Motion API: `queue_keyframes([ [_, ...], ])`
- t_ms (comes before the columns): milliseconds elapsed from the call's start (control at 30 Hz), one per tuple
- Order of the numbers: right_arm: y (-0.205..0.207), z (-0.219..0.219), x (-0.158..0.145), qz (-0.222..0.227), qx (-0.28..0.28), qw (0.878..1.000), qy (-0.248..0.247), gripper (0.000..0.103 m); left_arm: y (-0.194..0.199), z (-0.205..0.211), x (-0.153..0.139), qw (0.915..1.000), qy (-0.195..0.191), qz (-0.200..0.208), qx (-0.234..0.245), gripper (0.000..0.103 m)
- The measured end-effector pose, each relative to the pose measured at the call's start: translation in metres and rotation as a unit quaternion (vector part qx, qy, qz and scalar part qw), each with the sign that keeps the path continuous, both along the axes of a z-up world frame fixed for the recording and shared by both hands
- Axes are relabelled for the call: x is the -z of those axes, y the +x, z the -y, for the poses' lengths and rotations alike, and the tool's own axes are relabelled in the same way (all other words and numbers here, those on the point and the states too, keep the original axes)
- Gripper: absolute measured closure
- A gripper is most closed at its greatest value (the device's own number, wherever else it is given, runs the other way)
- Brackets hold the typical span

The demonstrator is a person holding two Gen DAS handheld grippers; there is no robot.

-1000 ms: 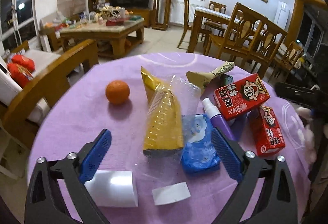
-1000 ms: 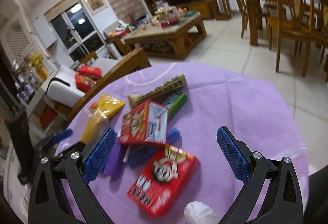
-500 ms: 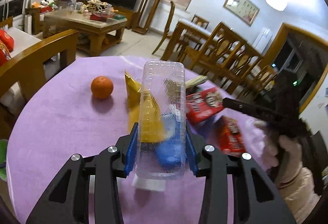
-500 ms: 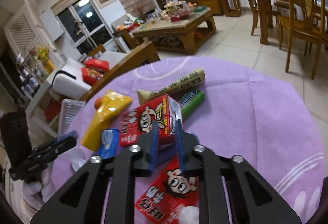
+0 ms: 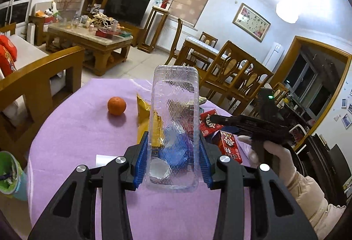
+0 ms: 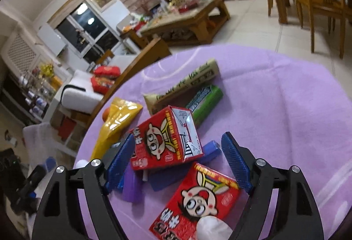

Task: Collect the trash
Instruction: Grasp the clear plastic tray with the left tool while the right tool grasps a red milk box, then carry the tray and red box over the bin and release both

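Observation:
My left gripper (image 5: 173, 160) is shut on a clear plastic tray (image 5: 173, 125) and holds it upright above the purple table (image 5: 72, 141). My right gripper (image 6: 178, 163) is open, its jaws on either side of a red milk carton (image 6: 165, 141) that leans on the pile. A second red carton (image 6: 198, 202) lies nearer the camera. A yellow bag (image 6: 114, 123), a beige wrapper (image 6: 184, 86) and a green wrapper (image 6: 204, 103) lie behind. The right gripper also shows in the left wrist view (image 5: 248, 123) over the cartons (image 5: 228, 143).
An orange (image 5: 116, 105) sits at the left of the table. A green bin (image 5: 11, 176) with trash stands at the table's left edge. A white paper piece (image 5: 105, 159) lies under the left gripper. A wooden sofa arm (image 5: 44, 77) is close behind the table.
My left gripper has lifted the clear tray higher off the table. My right gripper, shut half a second ago, has opened around the leaning red carton.

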State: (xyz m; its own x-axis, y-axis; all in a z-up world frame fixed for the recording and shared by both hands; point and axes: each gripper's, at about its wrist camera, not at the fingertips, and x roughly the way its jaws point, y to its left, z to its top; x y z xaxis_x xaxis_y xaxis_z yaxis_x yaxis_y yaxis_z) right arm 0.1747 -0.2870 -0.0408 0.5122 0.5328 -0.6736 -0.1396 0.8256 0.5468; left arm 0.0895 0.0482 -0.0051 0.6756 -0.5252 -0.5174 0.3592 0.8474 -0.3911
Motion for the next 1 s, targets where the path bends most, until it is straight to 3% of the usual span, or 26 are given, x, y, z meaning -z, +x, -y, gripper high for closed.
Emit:
queue_keyframes([
  [67, 0.007, -0.001, 0.007, -0.016, -0.012, 1.0, 0.009, 0.026, 0.002, -0.001, 0.003, 1.0, -0.002, -0.003, 0.001, 0.062],
  [133, 0.008, -0.004, 0.007, -0.011, -0.026, 1.0, 0.006, 0.046, 0.001, -0.003, 0.007, 1.0, -0.004, -0.004, 0.001, 0.062],
  [433, -0.012, -0.014, -0.02, 0.05, -0.029, 0.998, -0.021, 0.068, 0.003, 0.005, 0.016, 0.9999, -0.001, -0.01, 0.008, 0.062],
  [667, -0.056, -0.013, -0.06, 0.121, -0.017, 0.992, -0.043, 0.069, -0.002, 0.02, 0.014, 0.9999, 0.006, -0.005, 0.015, 0.062],
  [800, -0.099, 0.015, -0.089, 0.174, 0.022, 0.982, -0.066, 0.069, -0.008, 0.046, 0.008, 0.9993, 0.009, 0.003, 0.035, 0.062],
  [933, -0.15, 0.058, -0.107, 0.217, 0.082, 0.968, -0.096, 0.069, -0.017, 0.094, -0.003, 0.9971, 0.015, 0.019, 0.072, 0.062],
  [1000, -0.182, 0.091, -0.112, 0.24, 0.127, 0.955, -0.121, 0.069, -0.021, 0.127, -0.007, 0.995, 0.011, 0.026, 0.096, 0.062],
])
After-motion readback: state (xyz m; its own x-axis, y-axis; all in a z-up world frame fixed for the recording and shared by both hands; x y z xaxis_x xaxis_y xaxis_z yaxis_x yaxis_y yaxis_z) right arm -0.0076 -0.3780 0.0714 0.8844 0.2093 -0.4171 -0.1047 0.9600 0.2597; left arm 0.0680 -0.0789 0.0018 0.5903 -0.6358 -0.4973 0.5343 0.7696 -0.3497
